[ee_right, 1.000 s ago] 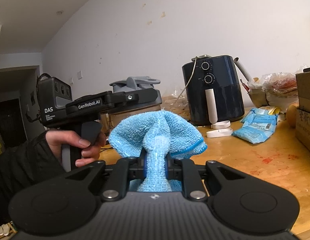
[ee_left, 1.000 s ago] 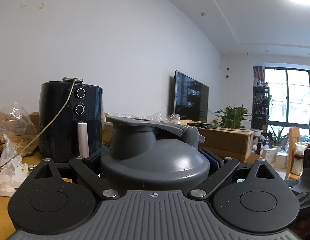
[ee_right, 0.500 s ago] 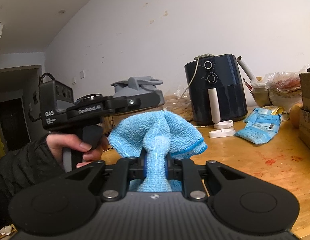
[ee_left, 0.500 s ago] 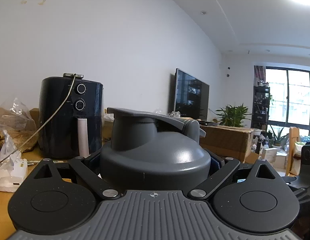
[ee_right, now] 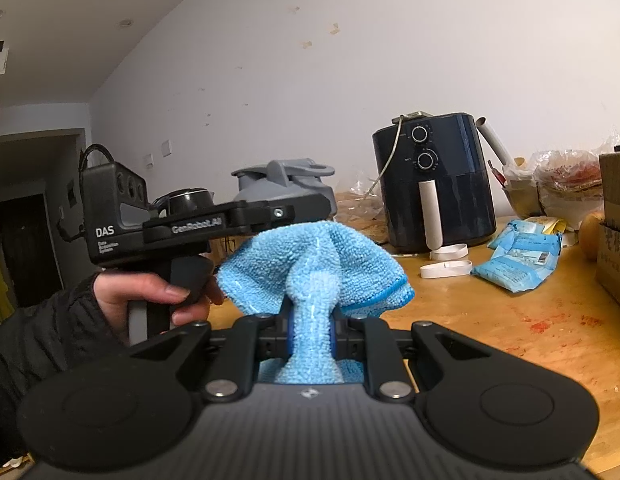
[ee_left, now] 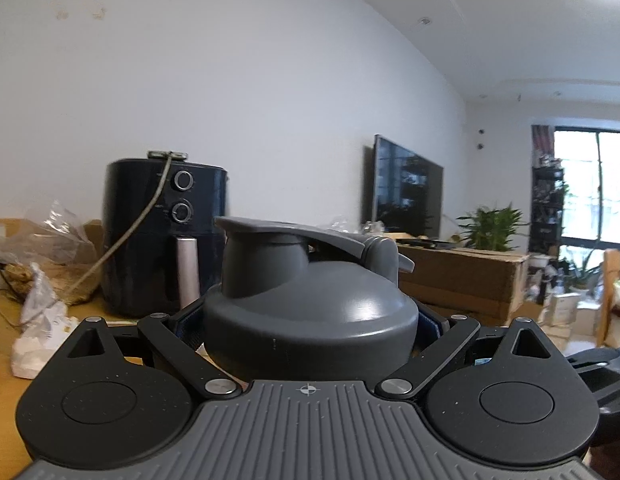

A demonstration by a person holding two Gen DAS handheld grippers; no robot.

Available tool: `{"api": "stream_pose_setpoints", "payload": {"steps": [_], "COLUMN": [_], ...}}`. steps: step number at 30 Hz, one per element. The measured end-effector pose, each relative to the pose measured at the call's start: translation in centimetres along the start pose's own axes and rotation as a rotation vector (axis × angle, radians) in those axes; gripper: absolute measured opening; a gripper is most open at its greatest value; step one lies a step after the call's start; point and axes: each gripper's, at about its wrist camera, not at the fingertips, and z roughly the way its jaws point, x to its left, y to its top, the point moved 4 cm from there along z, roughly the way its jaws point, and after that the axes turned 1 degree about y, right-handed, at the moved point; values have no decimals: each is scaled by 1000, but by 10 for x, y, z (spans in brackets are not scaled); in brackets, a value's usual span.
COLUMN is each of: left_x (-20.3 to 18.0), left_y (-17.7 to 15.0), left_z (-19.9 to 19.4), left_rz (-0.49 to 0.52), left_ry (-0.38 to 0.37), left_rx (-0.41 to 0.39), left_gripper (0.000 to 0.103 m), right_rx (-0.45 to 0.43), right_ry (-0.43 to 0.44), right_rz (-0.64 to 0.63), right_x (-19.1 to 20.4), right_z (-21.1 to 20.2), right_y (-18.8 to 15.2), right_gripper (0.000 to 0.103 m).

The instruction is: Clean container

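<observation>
My left gripper (ee_left: 310, 320) clamps the grey container (ee_left: 310, 300); only my right view shows my right gripper (ee_right: 311, 336) pinching the blue cloth (ee_right: 313, 264).

The left gripper (ee_left: 310, 320), at lower centre, clamps the grey container lid (ee_left: 310, 304); the right gripper (ee_right: 311, 328), pointing nearly level, pinches a blue cloth (ee_right: 313, 264).

Two close, near-level wrist fisheyes, both facing the air fryer (ee_left: 166, 236).
</observation>
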Motion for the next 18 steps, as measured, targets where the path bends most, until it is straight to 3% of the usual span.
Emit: {"api": "stream_pose_setpoints", "payload": {"steps": [9,18], "left_x": [-8,-22], "left_y": [2,3], "left_z": [-9,-10], "left_rz": [-10,15], "left_ry": [79,208], "left_rx": [-15,-29], "left_gripper": [97,97], "right_rx": [-8,-6], "right_ry": [-5,-4], "right_rz": [1,11], "right_x": [5,4], "right_z": [-7,-8], "right_y": [-2,-6], "right_gripper": [12,12]}}
